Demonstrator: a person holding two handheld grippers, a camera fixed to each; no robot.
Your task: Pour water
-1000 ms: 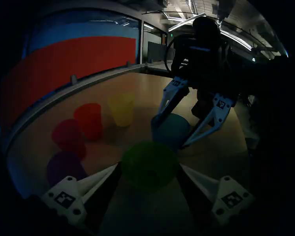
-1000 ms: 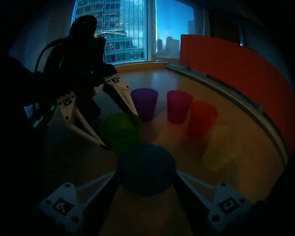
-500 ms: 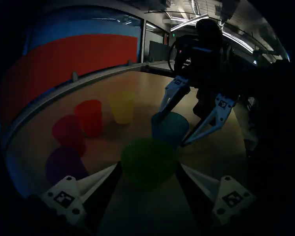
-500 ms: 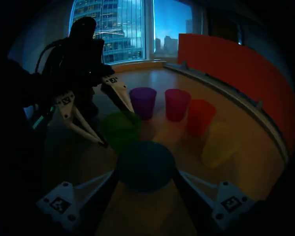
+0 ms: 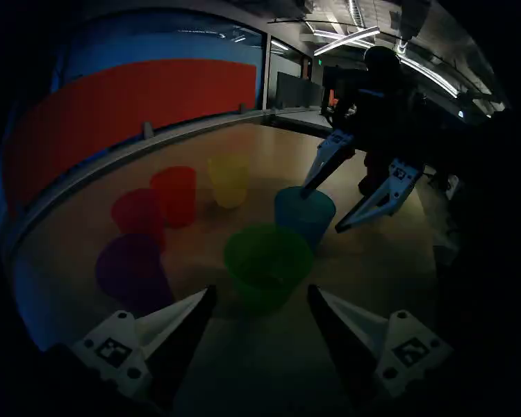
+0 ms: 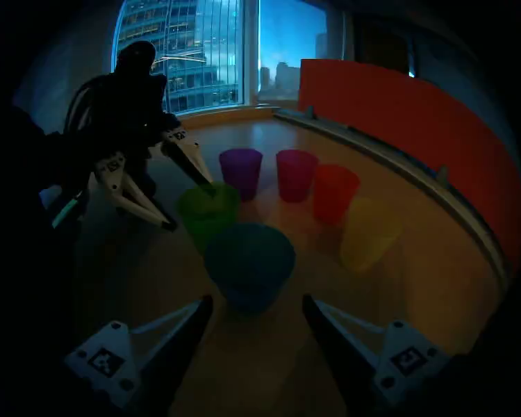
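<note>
Jaws wide; left gripper (image 5: 259, 290) clears green cup (image 5: 267, 258), right gripper (image 6: 255, 299) teal cup (image 6: 249, 254)

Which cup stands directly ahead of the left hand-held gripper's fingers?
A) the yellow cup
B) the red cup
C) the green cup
C: in the left gripper view the green cup stands upright just beyond the tips of the left hand-held gripper, which is open and not touching it.

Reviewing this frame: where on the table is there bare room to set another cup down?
Bare table lies between the yellow cup and the edge rail, and in the near strip before the blue cup. Crowded: purple cup, pink cup and red cup in a tight row, green cup close by.
</note>
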